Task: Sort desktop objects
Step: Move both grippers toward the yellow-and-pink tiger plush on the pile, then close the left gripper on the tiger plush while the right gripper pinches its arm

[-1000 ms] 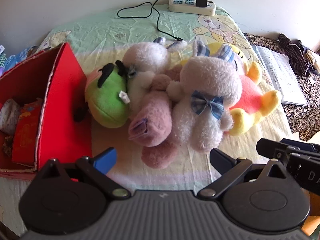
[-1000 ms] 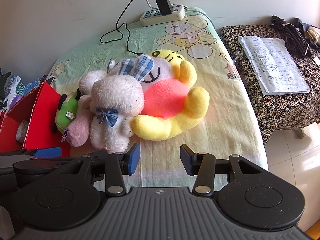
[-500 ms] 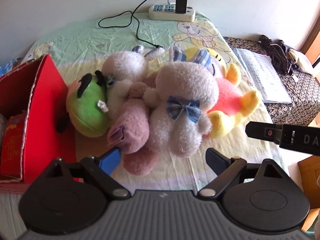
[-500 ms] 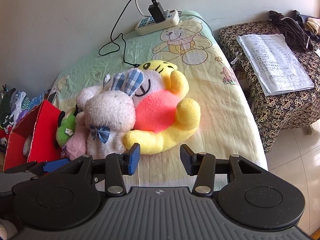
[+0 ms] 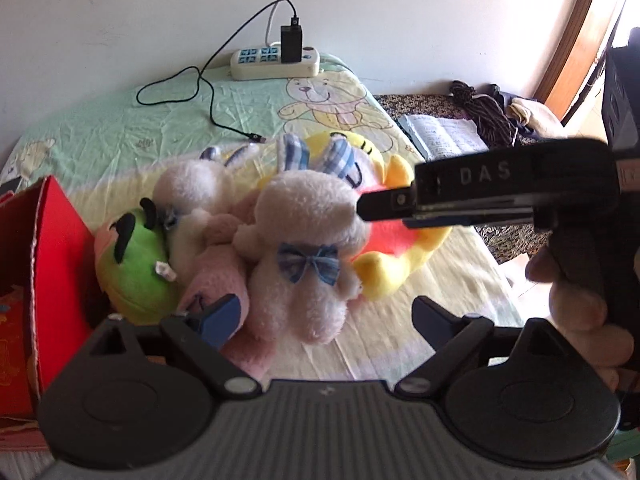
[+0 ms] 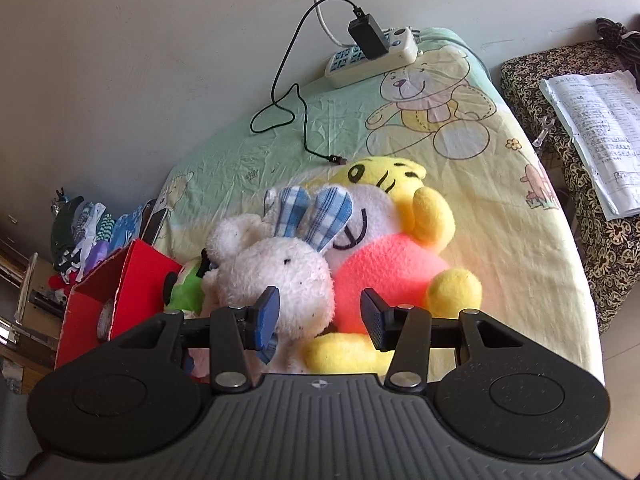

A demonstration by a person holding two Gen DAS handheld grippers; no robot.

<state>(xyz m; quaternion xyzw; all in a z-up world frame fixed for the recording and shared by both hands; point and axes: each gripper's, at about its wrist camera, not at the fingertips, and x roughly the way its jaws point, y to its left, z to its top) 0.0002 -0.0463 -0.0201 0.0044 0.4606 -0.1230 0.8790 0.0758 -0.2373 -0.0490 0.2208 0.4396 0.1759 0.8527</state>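
Plush toys point(image 6: 320, 256) beside red box point(image 6: 132, 280)

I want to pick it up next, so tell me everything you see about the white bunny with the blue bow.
The white bunny is fluffy plush with blue plaid ears and a plaid bow tie at its neck. It lies on the pile, leaning against the yellow bear and a pink plush. Both grippers are open; neither holds it.

The left wrist camera is looking low and close across the table at the white bunny point(image 5: 308, 240). The right wrist camera is looking down from higher, seemingly nearer the right edge, onto that bunny point(image 6: 280, 280). Both are facing the wall and sharing the power strip point(image 5: 276, 63) point(image 6: 372, 58).
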